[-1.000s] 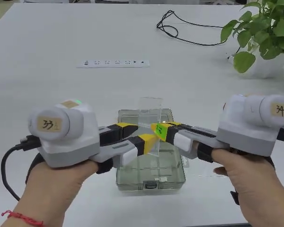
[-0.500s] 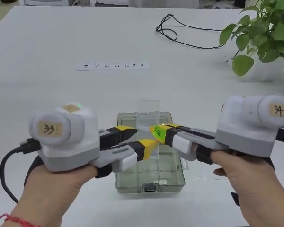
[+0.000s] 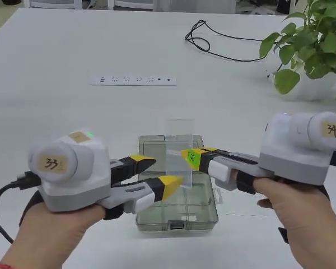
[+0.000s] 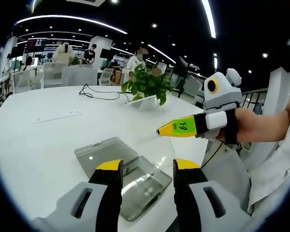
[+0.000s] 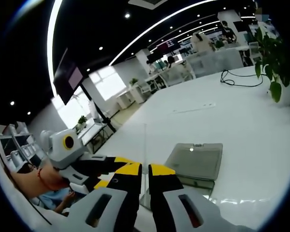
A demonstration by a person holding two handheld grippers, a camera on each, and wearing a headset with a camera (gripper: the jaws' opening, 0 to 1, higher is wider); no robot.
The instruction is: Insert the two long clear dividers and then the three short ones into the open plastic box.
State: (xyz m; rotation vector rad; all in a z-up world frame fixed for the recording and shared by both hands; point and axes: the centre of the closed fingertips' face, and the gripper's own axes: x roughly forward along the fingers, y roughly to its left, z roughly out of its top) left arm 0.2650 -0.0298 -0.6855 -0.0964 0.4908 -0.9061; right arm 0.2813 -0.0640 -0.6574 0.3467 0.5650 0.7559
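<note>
Now your right hand-held gripper (image 3: 189,157) pinches the clear divider (image 3: 178,134) upright over the open box (image 3: 207,213), and your left hand-held gripper (image 3: 163,172) is spread beside it. The divider is probably light, stiff and slippery, so pinch its edge squarely.

Bright, even overhead light; fisheye-warped edges

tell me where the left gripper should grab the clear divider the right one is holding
Likely its free left edge, about mid-height, coming in level from the left. The clear divider stands upright above the box, a thin flat sheet, with the right gripper pinching its right side, so the open left gripper should close across the faces.
</note>
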